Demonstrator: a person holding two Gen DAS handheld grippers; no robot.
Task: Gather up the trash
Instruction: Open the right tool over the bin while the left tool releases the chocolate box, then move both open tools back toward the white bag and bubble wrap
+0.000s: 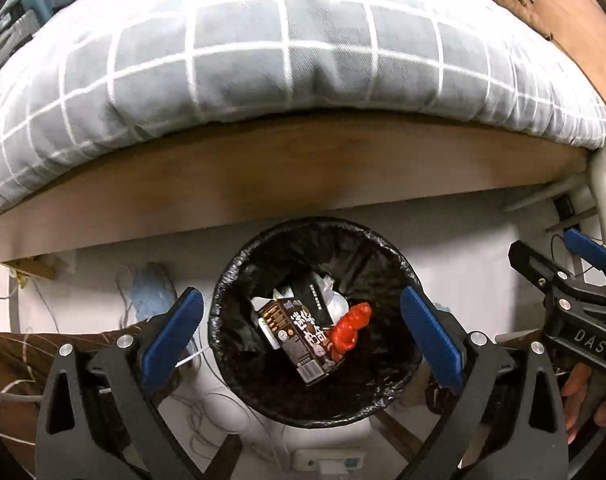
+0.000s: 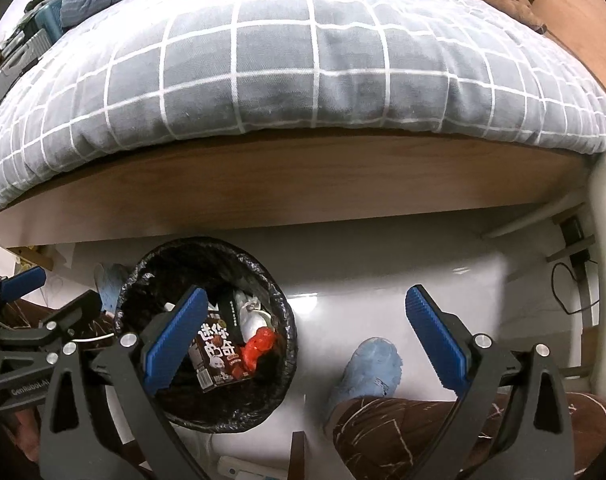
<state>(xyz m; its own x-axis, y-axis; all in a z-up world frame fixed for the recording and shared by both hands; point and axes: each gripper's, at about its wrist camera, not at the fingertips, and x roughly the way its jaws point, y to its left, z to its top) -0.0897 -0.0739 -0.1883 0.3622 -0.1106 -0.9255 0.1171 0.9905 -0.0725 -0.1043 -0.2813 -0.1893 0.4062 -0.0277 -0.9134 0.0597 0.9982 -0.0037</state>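
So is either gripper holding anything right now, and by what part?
Nothing is held. The left gripper is open above the trash bin, and the right gripper is open too, nothing between its fingers.

The trash bin (image 1: 315, 320) mouth lies unobstructed under the left gripper (image 1: 303, 336). A wooden bed frame (image 1: 287, 176) overhangs just behind.

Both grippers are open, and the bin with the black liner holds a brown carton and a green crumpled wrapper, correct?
Not quite: the crumpled wrapper is red, not green, as the left wrist view shows. The rest holds: left gripper and right gripper are open, and the brown carton lies in the black-lined bin.
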